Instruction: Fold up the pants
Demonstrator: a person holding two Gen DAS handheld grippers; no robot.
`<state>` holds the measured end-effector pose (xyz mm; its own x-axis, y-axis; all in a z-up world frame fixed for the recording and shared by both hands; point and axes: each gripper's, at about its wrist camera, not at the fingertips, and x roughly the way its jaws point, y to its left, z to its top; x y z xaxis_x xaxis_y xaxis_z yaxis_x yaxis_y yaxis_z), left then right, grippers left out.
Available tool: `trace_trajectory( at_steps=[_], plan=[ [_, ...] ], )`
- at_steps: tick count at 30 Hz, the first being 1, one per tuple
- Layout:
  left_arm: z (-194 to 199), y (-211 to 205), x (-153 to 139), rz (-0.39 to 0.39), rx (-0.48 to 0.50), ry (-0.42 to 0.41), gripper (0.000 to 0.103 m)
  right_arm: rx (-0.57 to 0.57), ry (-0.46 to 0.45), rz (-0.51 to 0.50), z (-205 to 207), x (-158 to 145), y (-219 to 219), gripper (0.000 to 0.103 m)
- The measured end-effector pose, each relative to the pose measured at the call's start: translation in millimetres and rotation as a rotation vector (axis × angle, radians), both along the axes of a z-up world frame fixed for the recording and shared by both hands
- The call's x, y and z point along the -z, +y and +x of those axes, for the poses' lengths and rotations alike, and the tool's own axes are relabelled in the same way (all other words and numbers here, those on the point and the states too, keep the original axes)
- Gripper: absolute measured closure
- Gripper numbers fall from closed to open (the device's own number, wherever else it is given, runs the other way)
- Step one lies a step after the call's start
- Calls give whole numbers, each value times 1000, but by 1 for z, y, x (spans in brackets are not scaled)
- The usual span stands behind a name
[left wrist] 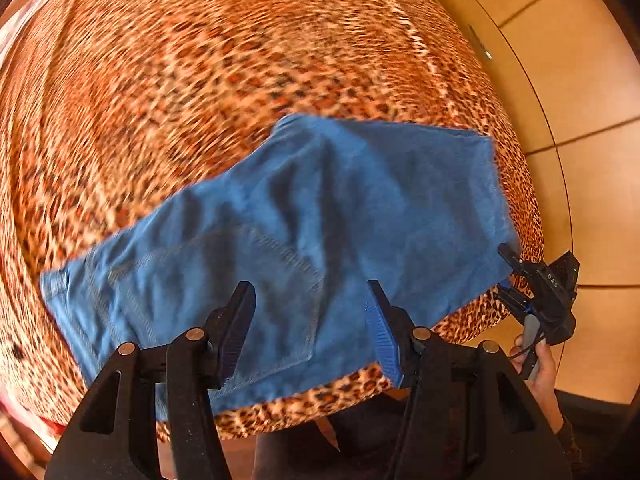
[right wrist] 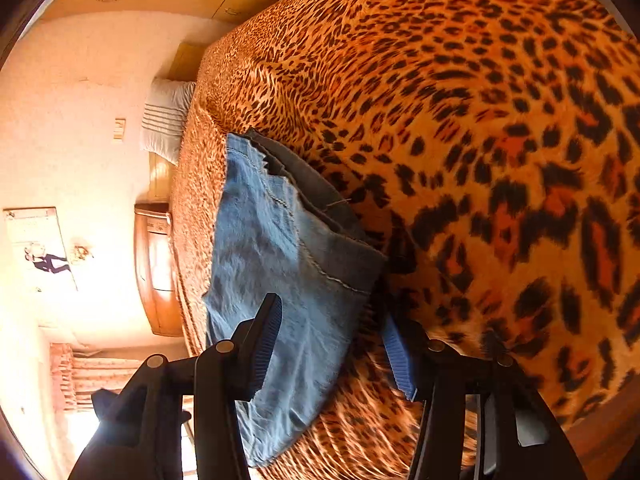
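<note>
- The blue pants (left wrist: 280, 236) lie folded on a bed near its edge, on a leopard-print blanket (left wrist: 200, 80) that covers the whole bed
- In the left wrist view the pants run slantwise, the waist end with a back pocket low on the left, the leg ends toward the right
- The left tongs (left wrist: 310, 328) hang above the pants with their jaws standing apart and nothing between the pads
- The right tongs (right wrist: 334, 344) sit low over the leg ends, jaws apart; the cloth lies under the gap, but the pads do not press on it
- In the left wrist view the right tongs show at the far right, at the corner of the leg ends, with a hand (left wrist: 538, 372) on the handle
- The hem in the right wrist view is frayed, and a darker layer of the cloth shows along its upper edge
- Beyond the bed stand a white pillow (right wrist: 166, 118), a wooden cabinet (right wrist: 158, 268) and a pale wall with a poster (right wrist: 40, 248)
- A tiled floor (left wrist: 592, 184) lies past the bed's edge
</note>
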<state>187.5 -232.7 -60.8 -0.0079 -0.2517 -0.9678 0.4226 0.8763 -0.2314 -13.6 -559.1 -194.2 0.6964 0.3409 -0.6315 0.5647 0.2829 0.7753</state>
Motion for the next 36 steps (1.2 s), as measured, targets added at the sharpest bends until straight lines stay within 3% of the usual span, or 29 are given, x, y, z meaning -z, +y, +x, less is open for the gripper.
trace_trajectory(
  at_steps=[4,9,14,18,22,26,28,32,33,35,36],
  plan=[
    [34,-111,-1,22,189,-36,44,-11,-76,8,24,-1,3,51],
    [57,-233,19,33,409,-5,41,33,-122,75,18,11,-5,53],
    [69,-318,55,103,725,41,41,26,-147,83,14,14,-7,53],
    [61,-342,80,189,999,39,41,42,-153,70,-3,15,-7,53],
    [46,-346,102,262,1186,14,41,71,-168,52,-13,18,-1,53],
    [31,-349,122,289,1267,16,41,91,-171,33,-13,18,1,53],
    [23,-350,124,266,1305,-9,34,99,-171,20,-16,19,2,53],
    [14,-353,122,221,1290,-46,34,112,-178,-6,-13,12,6,55],
    [12,-352,121,206,1289,-57,39,114,-179,-10,-13,12,7,56],
    [3,-357,114,179,1292,-52,63,122,-173,-15,-10,11,11,62],
    [-1,-358,112,164,1285,-28,84,127,-169,-11,-10,11,12,66]
  ],
)
